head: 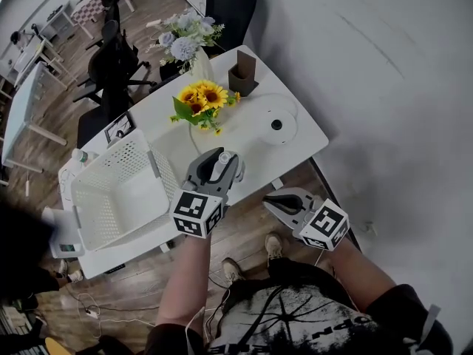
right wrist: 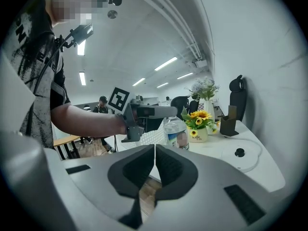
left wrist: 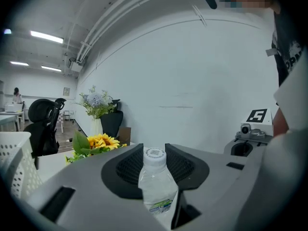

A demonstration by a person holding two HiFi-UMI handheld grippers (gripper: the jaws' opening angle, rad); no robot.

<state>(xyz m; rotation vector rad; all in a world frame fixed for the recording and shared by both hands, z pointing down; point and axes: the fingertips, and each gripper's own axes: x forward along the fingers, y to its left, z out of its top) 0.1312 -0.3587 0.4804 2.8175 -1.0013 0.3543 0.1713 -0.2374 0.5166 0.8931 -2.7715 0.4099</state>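
My left gripper (head: pixel 222 160) is shut on a small clear plastic water bottle (left wrist: pixel 156 186) with a white cap, held upright above the near edge of the white table (head: pixel 170 135). In the right gripper view the same bottle (right wrist: pixel 176 134) shows beyond the jaws, gripped by the left gripper (right wrist: pixel 144 113). My right gripper (head: pixel 277 202) hangs off the table's near edge over the wooden floor, its jaws shut together with nothing between them (right wrist: pixel 154 163).
A white perforated basket (head: pixel 118 191) sits on the table's left. A pot of sunflowers (head: pixel 201 106), a vase of pale flowers (head: pixel 188 43), a brown holder (head: pixel 242 76) and a round white device (head: pixel 277 126) stand further back. Black office chairs (head: pixel 111 65) are behind.
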